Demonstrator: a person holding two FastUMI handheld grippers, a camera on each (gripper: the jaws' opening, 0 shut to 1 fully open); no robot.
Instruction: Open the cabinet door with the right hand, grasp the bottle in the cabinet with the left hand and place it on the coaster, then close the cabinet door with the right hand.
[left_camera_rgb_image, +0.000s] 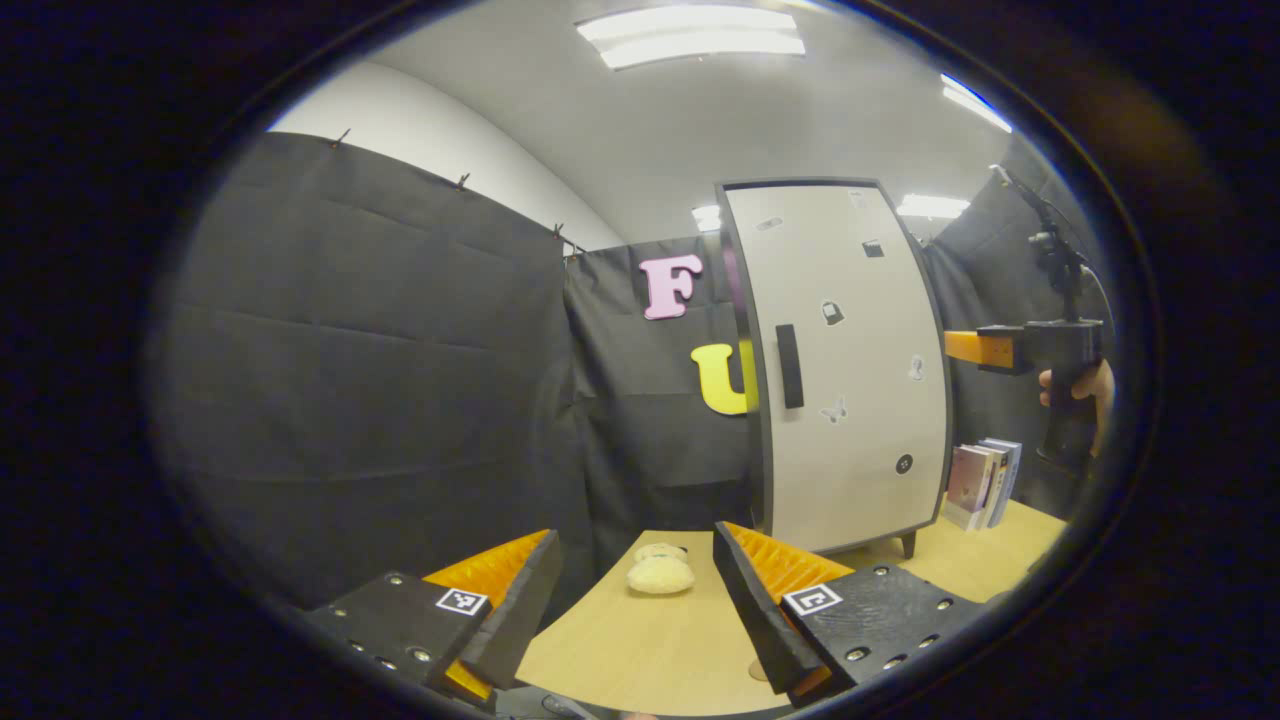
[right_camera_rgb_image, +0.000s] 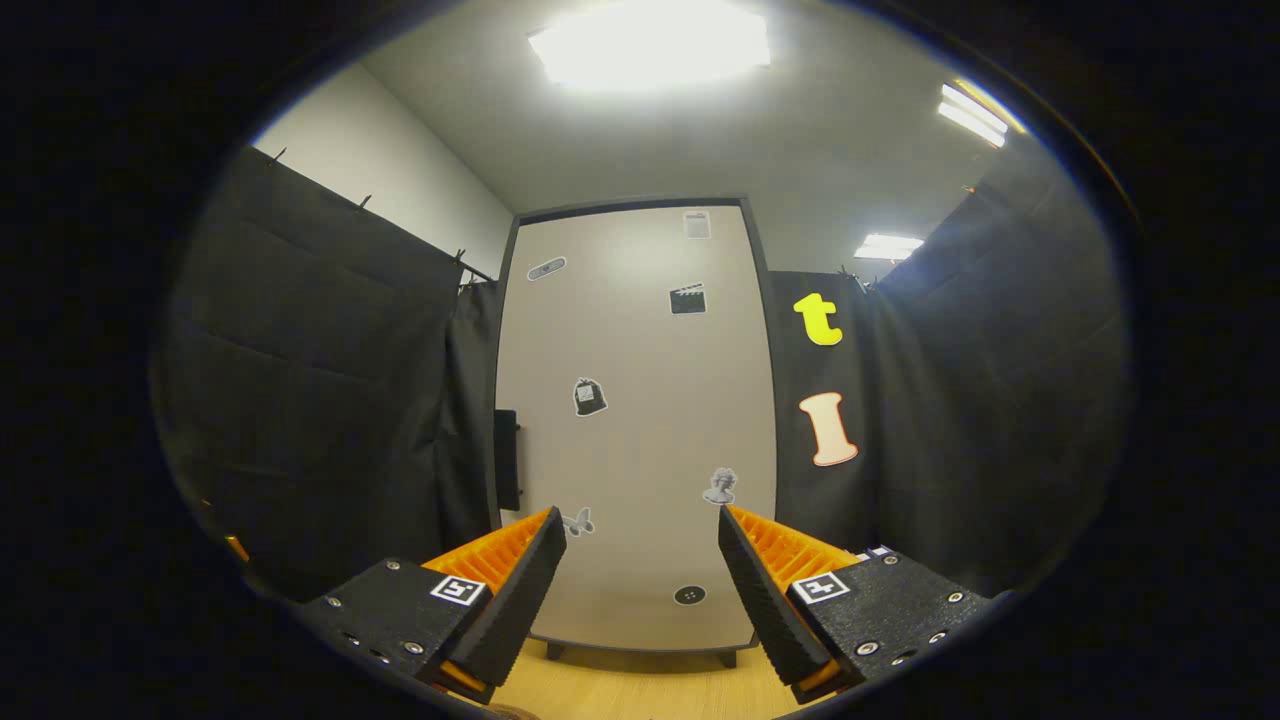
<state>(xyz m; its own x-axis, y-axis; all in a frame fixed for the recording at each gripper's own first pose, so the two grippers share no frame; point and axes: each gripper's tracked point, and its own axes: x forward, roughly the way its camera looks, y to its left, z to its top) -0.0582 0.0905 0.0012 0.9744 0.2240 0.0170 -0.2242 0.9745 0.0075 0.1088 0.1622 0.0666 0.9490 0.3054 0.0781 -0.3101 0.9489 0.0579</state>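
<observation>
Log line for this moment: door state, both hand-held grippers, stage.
cabinet door: shut | handle: untouched | right hand-held gripper: open, facing door | left hand-held gripper: open, over table | stage: pre-open

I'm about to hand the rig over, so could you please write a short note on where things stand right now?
Left tool: open, holding nothing, low over the table.
Right tool: open, holding nothing, facing the cabinet door, not touching it.
Cabinet: on the table, door shut; handle on the door's left edge. Bottle is not visible behind the shut door.
Also on the table: a plush toy, books right of the cabinet.
Done: nothing.
Left: open door, bottle to coaster, close door.
</observation>
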